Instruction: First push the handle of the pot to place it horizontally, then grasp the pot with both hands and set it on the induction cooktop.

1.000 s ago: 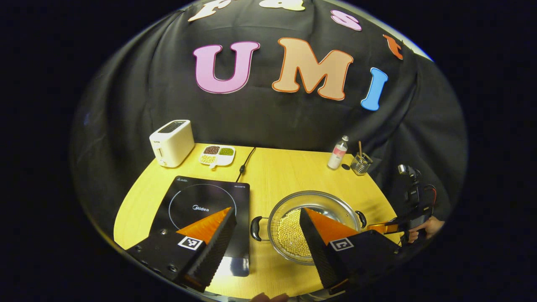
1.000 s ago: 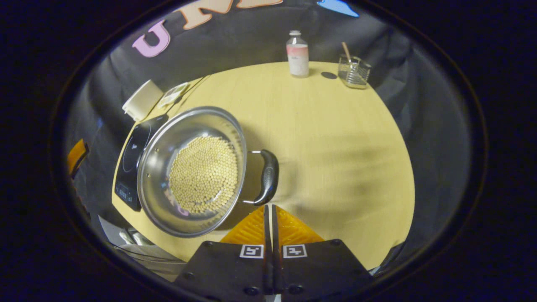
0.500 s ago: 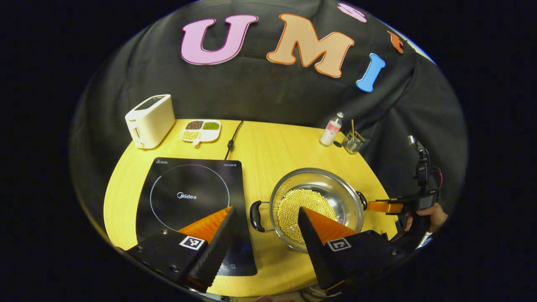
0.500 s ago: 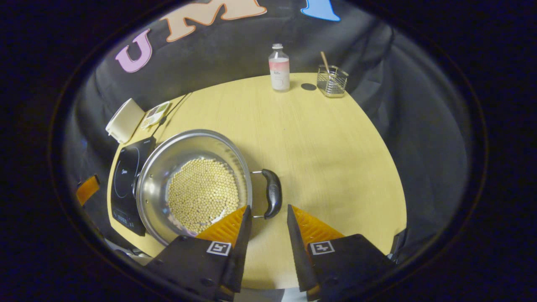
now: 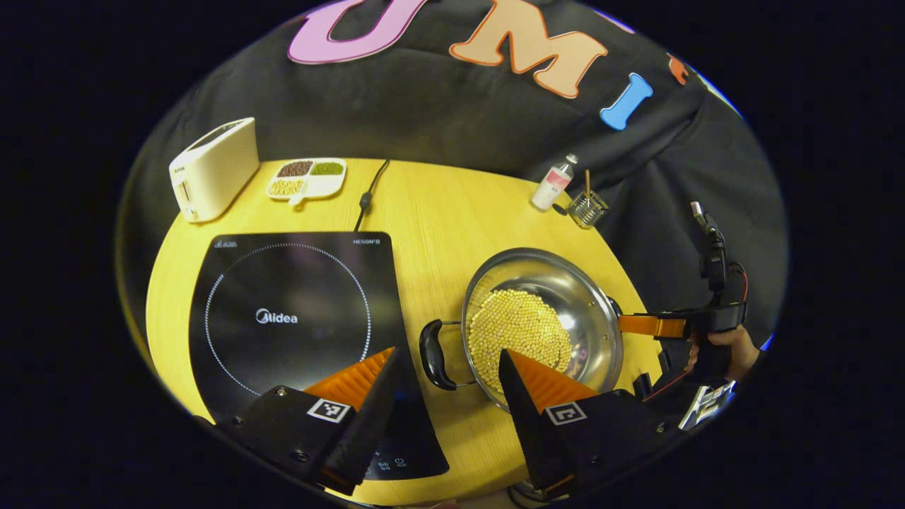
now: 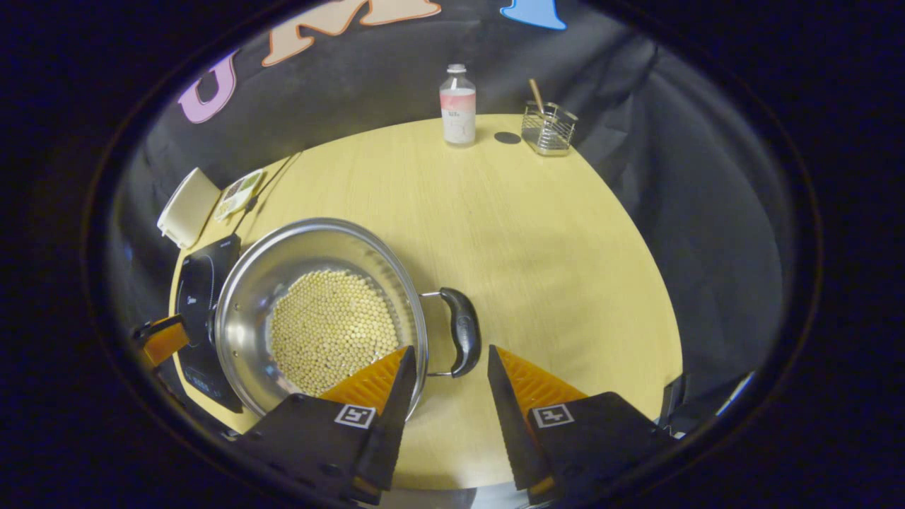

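A steel pot (image 5: 565,279) with pale beans (image 5: 520,332) in it stands on the yellow table, right of the black induction cooktop (image 5: 283,318). Its two black handles lie left and right. My left gripper (image 5: 447,353) is open, and the pot's left handle (image 5: 433,355) sits between its fingers without touching them. In the right gripper view the pot (image 6: 283,258) is at lower left, and my right gripper (image 6: 451,351) is open around the other handle (image 6: 463,341). From the left gripper view, the right gripper (image 5: 654,326) shows beside the pot, held by a hand (image 5: 728,346).
A white toaster (image 5: 212,170), a divided dish of beans (image 5: 305,177) and a black cable (image 5: 368,194) lie at the table's back left. A small bottle (image 6: 458,106) and a wire holder (image 6: 548,129) stand at the back right. The table edge runs close under both grippers.
My right gripper went from shut to open and now straddles the right handle. My left gripper moved lower and closer, bringing the left handle between its fingers.
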The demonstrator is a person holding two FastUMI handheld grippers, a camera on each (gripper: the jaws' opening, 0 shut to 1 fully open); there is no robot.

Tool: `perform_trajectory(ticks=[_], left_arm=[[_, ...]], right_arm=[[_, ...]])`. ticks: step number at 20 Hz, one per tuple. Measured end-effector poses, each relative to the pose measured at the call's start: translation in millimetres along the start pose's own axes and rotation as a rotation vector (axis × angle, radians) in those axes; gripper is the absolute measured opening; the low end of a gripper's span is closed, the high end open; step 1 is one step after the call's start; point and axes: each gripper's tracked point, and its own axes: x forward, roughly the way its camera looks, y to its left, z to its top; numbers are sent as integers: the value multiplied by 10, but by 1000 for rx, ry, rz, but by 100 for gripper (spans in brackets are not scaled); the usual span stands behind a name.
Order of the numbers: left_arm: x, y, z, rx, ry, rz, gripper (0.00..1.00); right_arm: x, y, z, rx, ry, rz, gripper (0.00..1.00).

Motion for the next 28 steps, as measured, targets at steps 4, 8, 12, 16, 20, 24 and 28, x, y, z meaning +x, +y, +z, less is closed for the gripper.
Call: perform_trajectory(ticks=[4, 8, 12, 16, 20, 24, 28], left_arm=[[191, -7, -76, -50, 41, 3, 85], [362, -31, -194, -86, 93, 21, 85], [506, -52, -221, -105, 119, 46, 82], [645, -27, -229, -67, 156, 95, 79], [767, 9, -257, -9, 216, 171, 77], [884, 71, -286, 37, 272, 233, 75], [939, 86, -323, 53, 317, 212, 69]], right_arm=[[143, 20, 36, -9, 25, 41, 64], [265, 53, 56, -15, 46, 87, 64], [398, 30, 73, -25, 66, 114, 71], [558, 24, 47, -32, 108, 140, 72], [707, 16, 45, -20, 141, 167, 67], [772, 42, 43, -1, 157, 218, 60], [802, 56, 49, 23, 171, 273, 56]])
